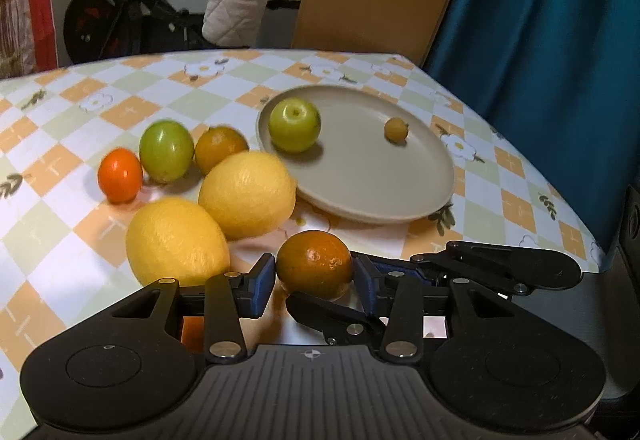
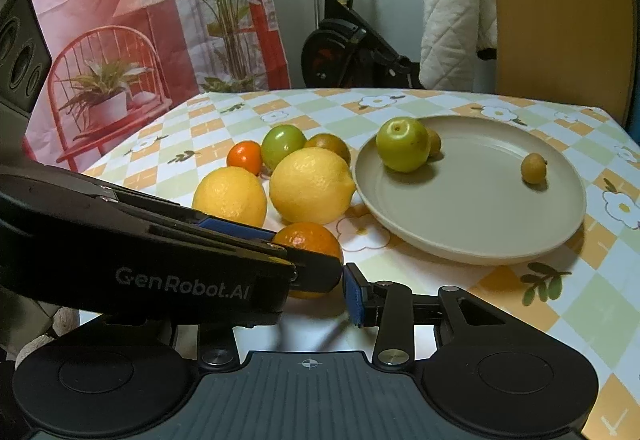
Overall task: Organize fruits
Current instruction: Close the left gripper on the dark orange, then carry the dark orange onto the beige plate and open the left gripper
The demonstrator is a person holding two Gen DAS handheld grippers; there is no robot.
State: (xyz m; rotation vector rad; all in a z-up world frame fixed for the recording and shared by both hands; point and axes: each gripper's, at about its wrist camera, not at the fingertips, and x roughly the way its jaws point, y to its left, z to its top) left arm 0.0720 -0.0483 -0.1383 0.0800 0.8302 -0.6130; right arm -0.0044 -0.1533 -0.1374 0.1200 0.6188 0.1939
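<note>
dimpled round orange [image 1: 314, 263] between left tongs [image 1: 314, 282]; smooth plate [image 1: 384, 196].

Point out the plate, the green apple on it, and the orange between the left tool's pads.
plate [image 2: 472, 236], right wrist view, near rim.
green apple [image 1: 294, 125], left wrist view, its middle.
orange [image 1: 314, 264], left wrist view, its front.

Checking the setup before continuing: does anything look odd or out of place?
Yes: both hand-held grippers crowd one orange. The left hand-held gripper brackets it, and the right hand-held gripper sits against the same fruit. Nothing spilled or damaged.
</note>
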